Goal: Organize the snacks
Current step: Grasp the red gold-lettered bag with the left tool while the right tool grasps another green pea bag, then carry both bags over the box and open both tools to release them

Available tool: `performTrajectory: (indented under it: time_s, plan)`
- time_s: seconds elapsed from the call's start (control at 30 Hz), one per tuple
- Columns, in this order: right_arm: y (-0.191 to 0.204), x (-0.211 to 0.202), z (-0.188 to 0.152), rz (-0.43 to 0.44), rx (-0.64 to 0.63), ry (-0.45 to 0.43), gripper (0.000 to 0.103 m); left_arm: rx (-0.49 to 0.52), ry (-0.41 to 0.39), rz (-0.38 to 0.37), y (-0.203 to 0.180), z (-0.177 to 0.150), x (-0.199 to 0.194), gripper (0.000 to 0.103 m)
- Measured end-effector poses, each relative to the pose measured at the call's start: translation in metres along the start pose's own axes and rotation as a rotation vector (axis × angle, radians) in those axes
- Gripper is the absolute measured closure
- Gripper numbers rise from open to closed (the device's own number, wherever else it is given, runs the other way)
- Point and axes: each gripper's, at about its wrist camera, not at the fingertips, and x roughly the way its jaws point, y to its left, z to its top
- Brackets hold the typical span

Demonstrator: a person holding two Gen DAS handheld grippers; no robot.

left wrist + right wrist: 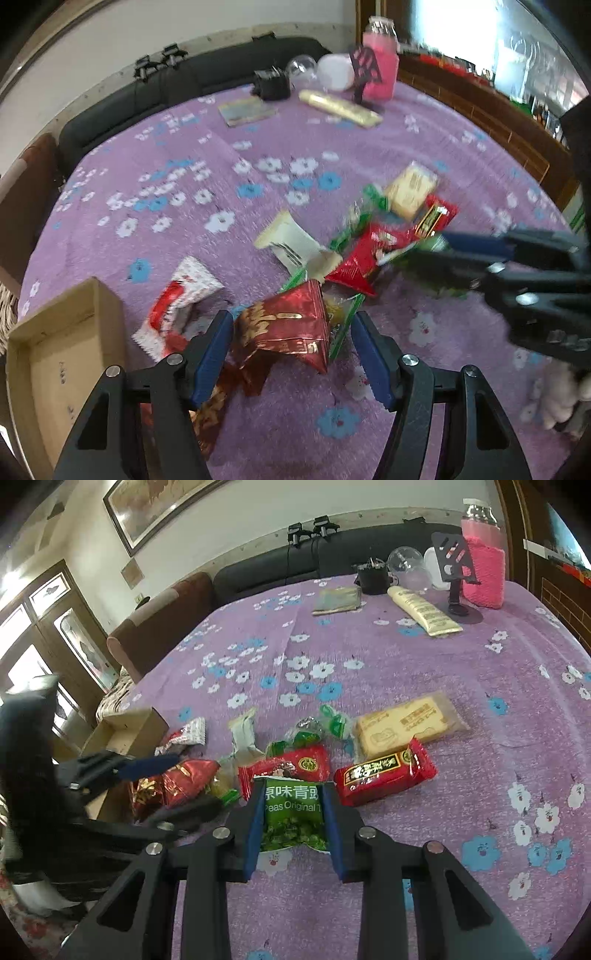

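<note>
Snack packets lie in a loose pile on the purple flowered cloth. My left gripper is open, its blue fingers on either side of a shiny red-gold packet. My right gripper is shut on a green pea packet, its blue pads pressed on both sides. In the left wrist view the right gripper comes in from the right over the pile. A red bar packet, a red flat packet, a yellow biscuit pack and a red-white packet lie around.
An open cardboard box stands at the left by the cloth's edge. At the far side are a pink-sleeved bottle, a black phone stand, a cream tube, a glass globe and a dark sofa.
</note>
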Motion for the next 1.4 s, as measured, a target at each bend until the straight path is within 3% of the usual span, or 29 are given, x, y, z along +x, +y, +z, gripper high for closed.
performTrajectory:
  time_s: [0.03,0.07,0.23,0.63,0.77,0.87,1.13,1.4]
  plan:
    - [0.000,-0.001,0.000,0.003,-0.001,-0.003,0.074,0.004,0.000,-0.001,-0.002,0.000,0.002,0.055]
    - [0.000,-0.002,0.000,0.007,-0.001,-0.004,0.074,0.003,0.009,-0.009,-0.004,0.000,0.003,0.060]
    - [0.000,-0.004,0.000,0.015,0.004,-0.004,0.074,-0.028,-0.021,0.001,-0.004,-0.002,-0.007,0.068]
    - [-0.007,-0.015,0.002,0.032,0.043,-0.055,0.074,-0.178,-0.198,-0.075,0.021,-0.024,-0.082,0.069]
    - [-0.004,-0.017,0.002,0.050,0.033,-0.071,0.074,-0.244,-0.252,-0.047,0.044,-0.039,-0.113,0.069]
    - [0.000,-0.017,0.000,0.059,0.019,-0.079,0.074,-0.299,-0.274,0.023,0.067,-0.055,-0.132,0.069]
    - [0.028,-0.022,-0.002,0.126,-0.014,-0.073,0.074,-0.442,-0.269,0.130,0.133,-0.111,-0.158,0.069]
    - [0.099,-0.009,-0.007,0.255,-0.065,0.024,0.074,-0.514,-0.221,0.170,0.169,-0.137,-0.149,0.068]
